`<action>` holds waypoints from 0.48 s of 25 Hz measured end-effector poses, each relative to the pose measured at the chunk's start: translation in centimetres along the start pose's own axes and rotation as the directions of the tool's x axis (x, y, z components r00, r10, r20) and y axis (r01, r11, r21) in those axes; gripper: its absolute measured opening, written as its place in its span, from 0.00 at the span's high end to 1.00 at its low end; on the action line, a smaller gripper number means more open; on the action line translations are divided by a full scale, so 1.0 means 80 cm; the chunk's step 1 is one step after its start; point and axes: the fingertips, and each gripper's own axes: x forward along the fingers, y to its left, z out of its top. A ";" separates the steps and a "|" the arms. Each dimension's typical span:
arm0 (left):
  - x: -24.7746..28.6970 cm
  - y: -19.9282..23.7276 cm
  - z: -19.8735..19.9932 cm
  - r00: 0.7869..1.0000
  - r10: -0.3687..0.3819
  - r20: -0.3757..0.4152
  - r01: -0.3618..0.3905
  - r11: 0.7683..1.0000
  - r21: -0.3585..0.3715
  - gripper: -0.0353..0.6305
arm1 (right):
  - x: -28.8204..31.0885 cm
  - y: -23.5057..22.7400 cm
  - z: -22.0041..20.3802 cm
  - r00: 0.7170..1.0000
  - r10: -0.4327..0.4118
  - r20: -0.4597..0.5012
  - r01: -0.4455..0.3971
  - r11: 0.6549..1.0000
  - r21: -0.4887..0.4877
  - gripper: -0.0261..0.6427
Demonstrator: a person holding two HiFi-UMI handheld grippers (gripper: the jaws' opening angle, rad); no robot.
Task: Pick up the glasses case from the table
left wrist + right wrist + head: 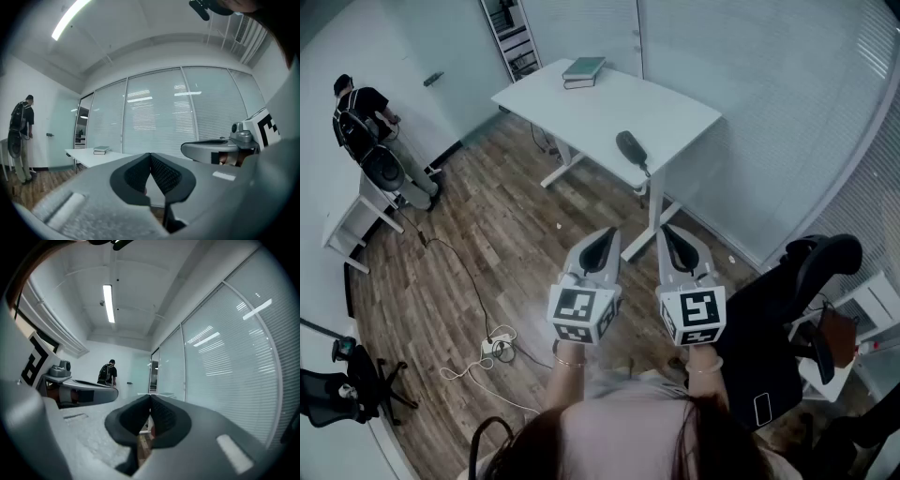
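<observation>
Black and oblong, the case (630, 148) lies flat on the white table (581, 108) close to its near edge. Its long axis runs from upper left to lower right in your head view. The tabletop is smooth and rectangular, with stacked books (584, 71) at its far corner. Wood planks cover the floor (487, 234), and glass walls with blinds close the room. Your left gripper (604, 240) and right gripper (672, 236) sit level, well short of the table, jaws pressed together on nothing.
</observation>
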 end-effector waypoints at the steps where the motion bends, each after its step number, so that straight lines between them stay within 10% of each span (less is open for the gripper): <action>1: 0.002 -0.003 -0.001 1.000 0.000 0.001 0.000 1.000 -0.001 0.93 | 0.000 -0.003 0.000 1.000 -0.002 0.006 0.002 1.000 0.000 0.96; 12: 0.027 -0.012 -0.009 1.000 0.004 -0.003 -0.004 1.000 -0.017 0.93 | 0.010 -0.021 -0.005 0.999 0.034 0.027 -0.036 0.996 0.085 0.96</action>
